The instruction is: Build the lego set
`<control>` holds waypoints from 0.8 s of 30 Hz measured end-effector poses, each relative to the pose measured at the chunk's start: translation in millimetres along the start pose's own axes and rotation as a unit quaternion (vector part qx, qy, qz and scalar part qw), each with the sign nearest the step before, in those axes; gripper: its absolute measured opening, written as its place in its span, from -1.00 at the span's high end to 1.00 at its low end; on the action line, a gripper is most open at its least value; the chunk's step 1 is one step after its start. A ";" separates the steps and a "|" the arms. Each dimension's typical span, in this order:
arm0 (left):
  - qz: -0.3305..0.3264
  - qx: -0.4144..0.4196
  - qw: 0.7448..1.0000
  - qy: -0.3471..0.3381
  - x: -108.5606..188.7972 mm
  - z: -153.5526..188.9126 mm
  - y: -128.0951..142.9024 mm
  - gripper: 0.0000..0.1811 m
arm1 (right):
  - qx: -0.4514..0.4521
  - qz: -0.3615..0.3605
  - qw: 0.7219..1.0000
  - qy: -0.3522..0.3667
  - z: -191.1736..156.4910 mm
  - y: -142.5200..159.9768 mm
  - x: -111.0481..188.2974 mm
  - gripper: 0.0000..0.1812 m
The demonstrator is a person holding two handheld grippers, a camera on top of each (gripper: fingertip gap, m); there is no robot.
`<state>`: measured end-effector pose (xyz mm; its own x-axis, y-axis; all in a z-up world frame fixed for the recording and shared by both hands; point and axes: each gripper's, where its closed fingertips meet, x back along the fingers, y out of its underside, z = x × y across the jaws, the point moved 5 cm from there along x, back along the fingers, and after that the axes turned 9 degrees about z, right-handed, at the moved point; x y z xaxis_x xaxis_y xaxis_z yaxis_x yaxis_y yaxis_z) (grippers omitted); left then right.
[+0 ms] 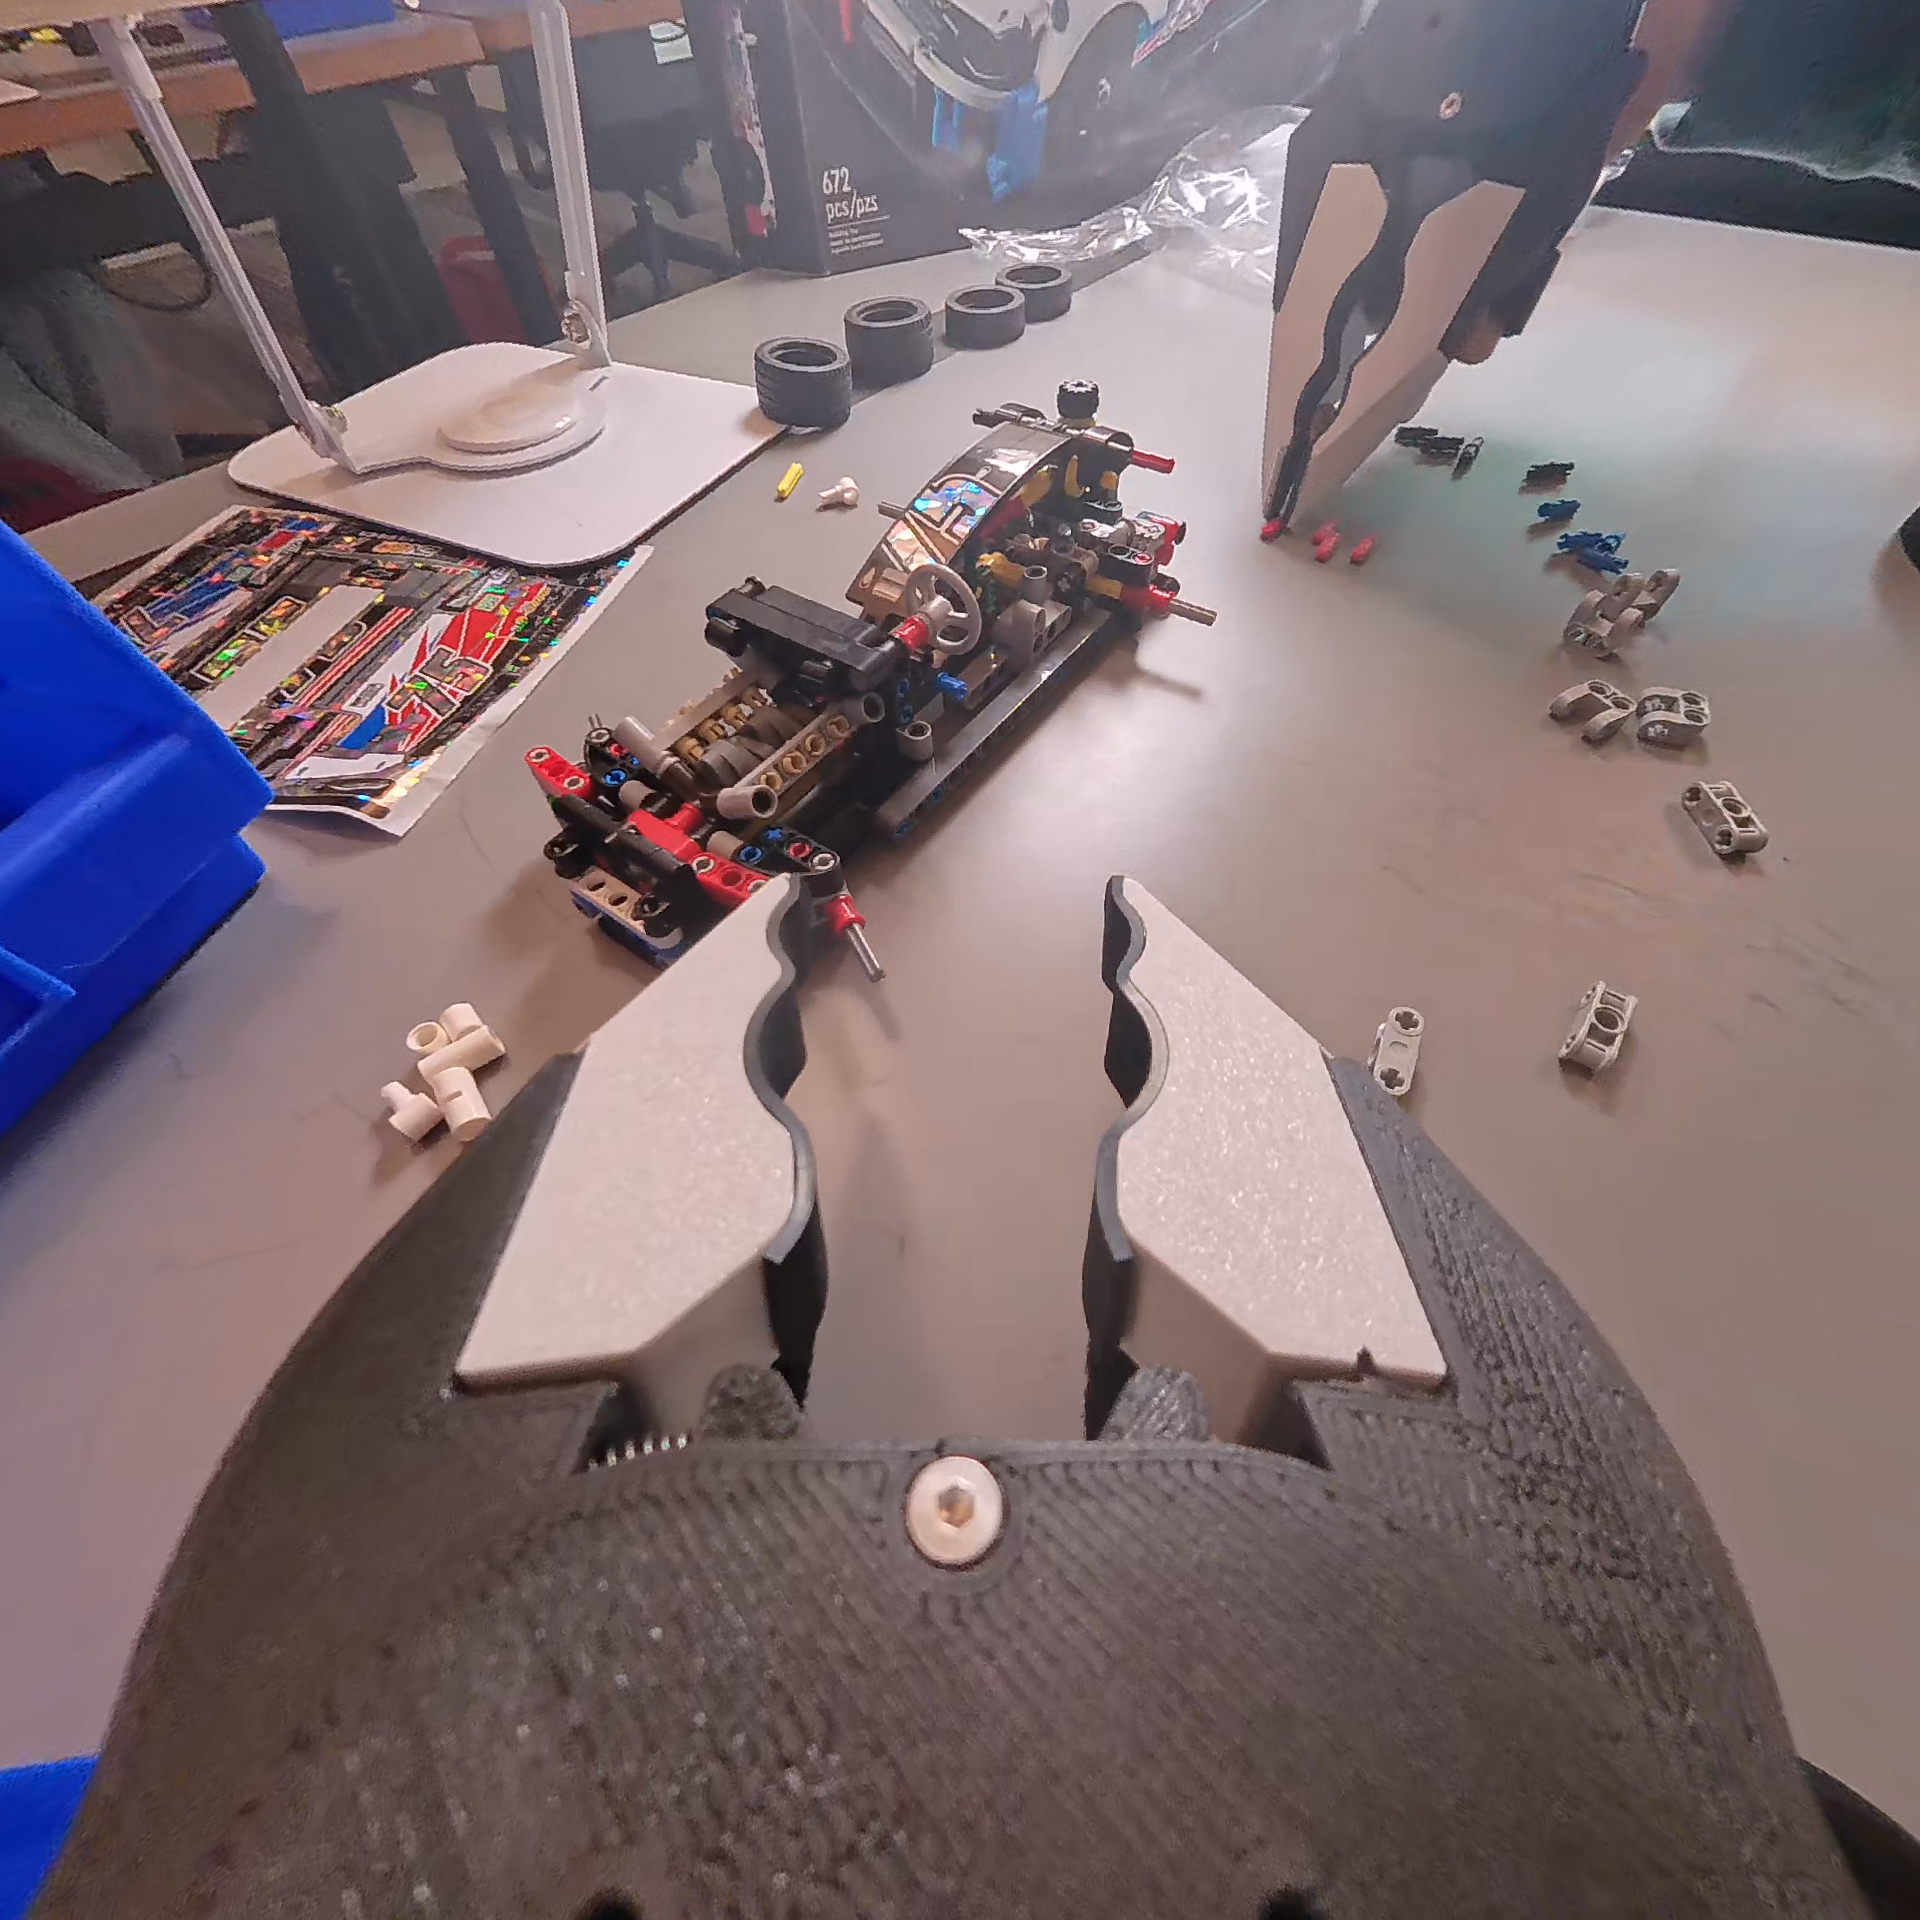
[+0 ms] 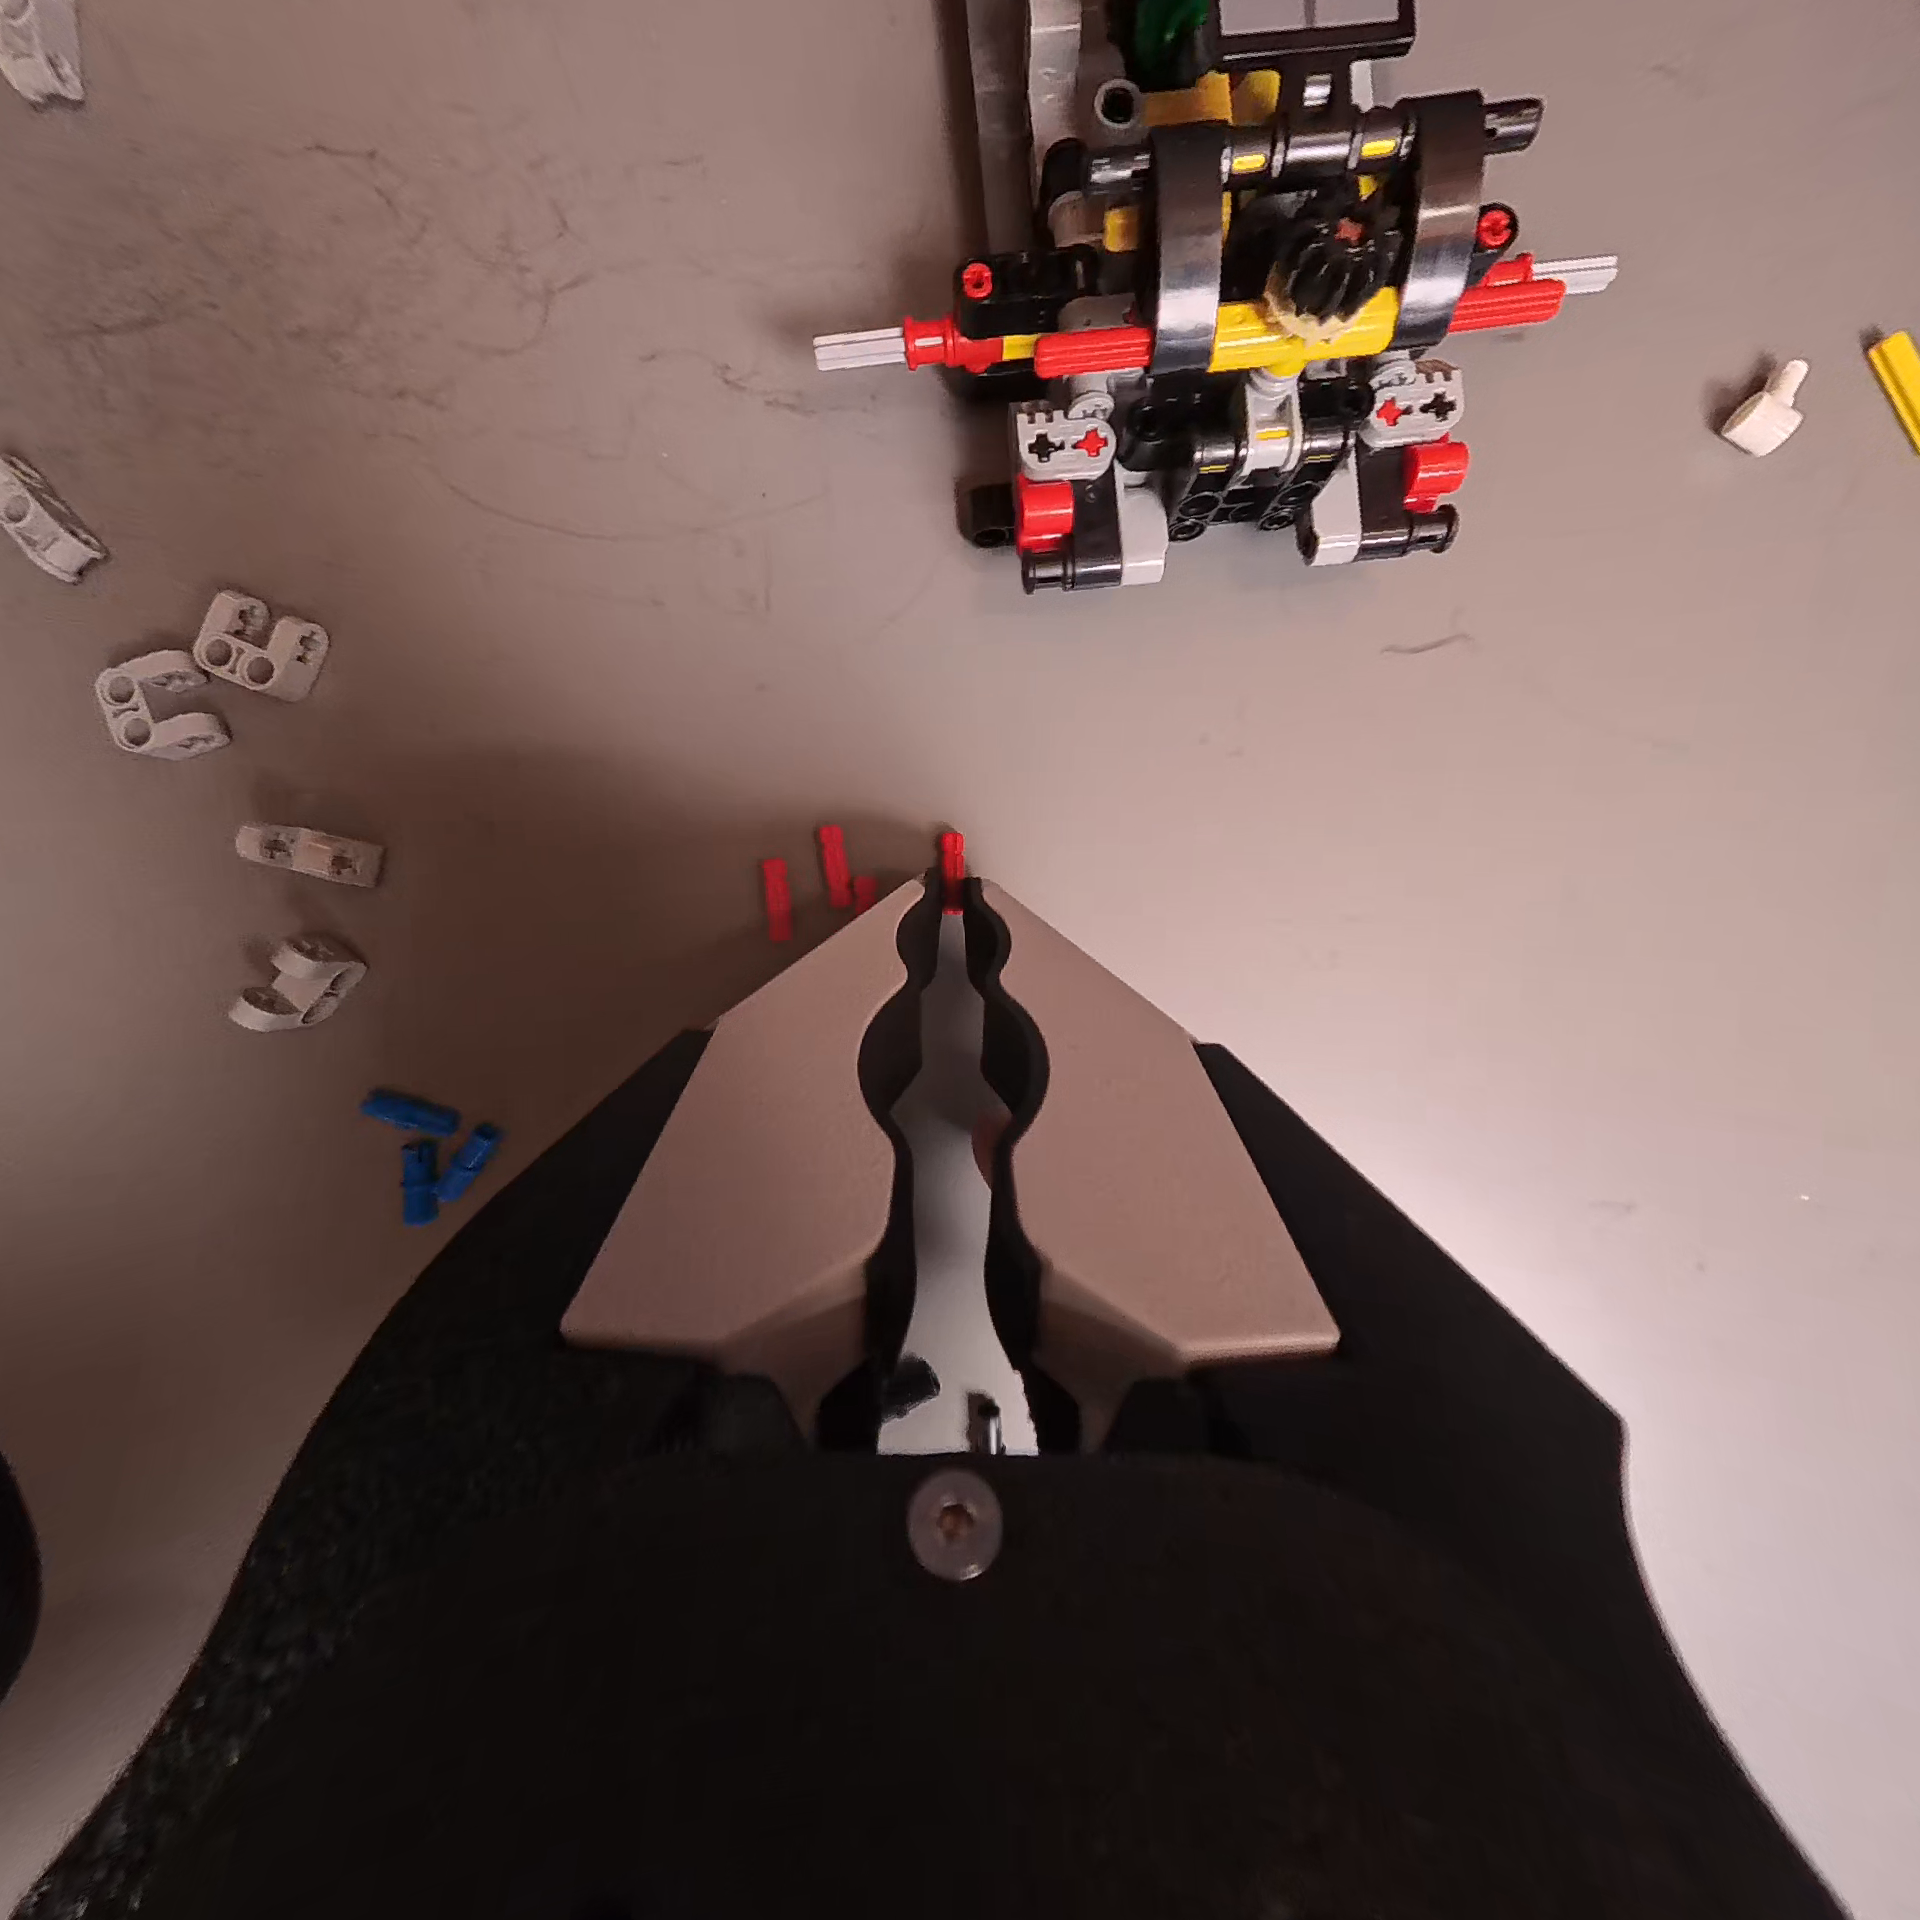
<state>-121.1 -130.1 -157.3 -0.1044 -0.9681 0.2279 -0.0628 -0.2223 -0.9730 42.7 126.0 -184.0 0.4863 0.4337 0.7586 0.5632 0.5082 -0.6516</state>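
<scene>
A half-built lego car chassis [image 1: 883, 665] lies on the grey table; its end also shows in the right wrist view [image 2: 1236, 312]. My left gripper [image 1: 951, 914] is open and empty, just in front of the chassis' near end. My right gripper [image 2: 948, 891] is shut on a small red pin [image 2: 951, 857] at the table surface; it also shows in the left wrist view [image 1: 1283, 509] with its tips down. Other red pins [image 2: 805, 883] lie just left of it.
Blue pins [image 2: 431, 1143] and grey connectors [image 2: 208, 675] lie left of my right gripper. White connectors [image 1: 447, 1070], a sticker sheet [image 1: 353, 655], a blue bin [image 1: 94, 831], several tyres [image 1: 894, 338], a white stand base [image 1: 499, 447] and the box [image 1: 935, 125] surround the chassis. The gap from one gripper's tips to the other's is roughly 25 cm.
</scene>
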 end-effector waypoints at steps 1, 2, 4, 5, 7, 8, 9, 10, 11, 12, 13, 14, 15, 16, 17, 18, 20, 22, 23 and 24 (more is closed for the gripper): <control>-0.001 -0.001 1.000 -0.001 -0.1 -0.1 0.1 0.39 | 0.003 -0.002 1.000 0.002 -0.5 0.0 0.0 0.97; -0.001 -0.002 1.000 -0.002 -0.1 -0.4 0.2 0.39 | 0.005 -0.003 1.000 0.003 -0.8 -0.1 0.1 0.97; 0.000 -0.002 1.000 -0.004 0.1 -1.0 0.2 0.39 | 0.008 -0.005 1.000 0.005 -1.0 -0.3 0.1 0.97; 0.000 -0.002 1.000 -0.005 0.2 -1.3 0.2 0.39 | 0.010 -0.006 1.000 0.006 -1.2 -0.4 0.0 0.97; 0.001 -0.003 1.000 -0.007 0.5 -1.7 0.2 0.39 | 0.013 -0.008 1.000 0.008 -1.4 -0.7 0.1 0.97; 0.001 -0.003 1.000 -0.007 0.6 -1.9 0.2 0.39 | 0.015 -0.009 1.000 0.010 -1.3 -0.9 0.1 0.97; 0.002 -0.004 1.000 -0.008 0.7 -2.0 0.2 0.39 | 0.016 -0.009 1.000 0.011 -1.4 -1.0 0.2 0.95; 0.002 -0.004 1.000 -0.008 0.8 -2.1 0.1 0.39 | 0.016 -0.008 1.000 0.010 -1.7 -1.5 0.9 0.93; 0.002 -0.004 1.000 -0.008 0.9 -2.1 0.0 0.39 | 0.015 -0.003 1.000 0.013 -1.5 -3.0 2.5 0.91; 0.003 -0.005 1.000 -0.009 1.0 -2.1 -0.1 0.39 | 0.012 0.006 1.000 0.017 -0.8 -5.8 5.2 0.88; 0.003 -0.005 1.000 -0.009 1.1 -2.1 -0.2 0.39 | 0.009 0.019 1.000 0.021 -0.2 -9.7 9.0 0.84; 0.003 -0.006 1.000 -0.009 1.2 -2.0 -0.3 0.39 | 0.006 0.034 0.999 0.029 1.1 -14.4 13.3 0.80; 0.003 -0.006 1.000 -0.009 1.2 -1.9 -0.4 0.39 | 0.005 0.050 0.998 0.043 2.9 -19.6 17.9 0.77; 0.004 -0.006 1.000 -0.008 1.3 -1.8 -0.6 0.39 | 0.004 0.067 0.996 0.058 4.6 -25.1 22.2 0.72; 0.004 -0.006 1.000 -0.008 1.4 -1.6 -0.7 0.39 | 0.004 0.087 0.993 0.074 6.1 -31.1 26.4 0.67; 0.004 -0.007 1.000 -0.007 1.4 -1.4 -0.8 0.39 | 0.004 0.108 0.990 0.093 7.3 -37.6 29.9 0.63; 0.004 -0.007 1.000 -0.005 1.1 -0.7 -0.7 0.39 | 0.011 0.137 0.984 0.117 5.7 -50.0 32.1 0.54; 0.003 -0.009 1.000 -0.003 0.5 0.2 -0.4 0.39 | 0.032 0.138 0.981 0.131 2.9 -62.4 26.5 0.46; 0.002 -0.009 1.000 -0.001 0.1 0.7 -0.1 0.39 | 0.043 0.127 0.983 0.129 1.8 -68.7 20.7 0.40; 0.000 -0.010 1.000 0.000 -0.4 1.3 0.3 0.39 | 0.053 0.111 0.985 0.123 1.3 -75.6 13.6 0.34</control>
<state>-119.8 -129.9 -157.7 -0.1039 -0.9682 0.2276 -0.0831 -0.2196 -0.9721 5.9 94.4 -124.5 0.7449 0.3557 0.5644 0.3576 0.5013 -0.7879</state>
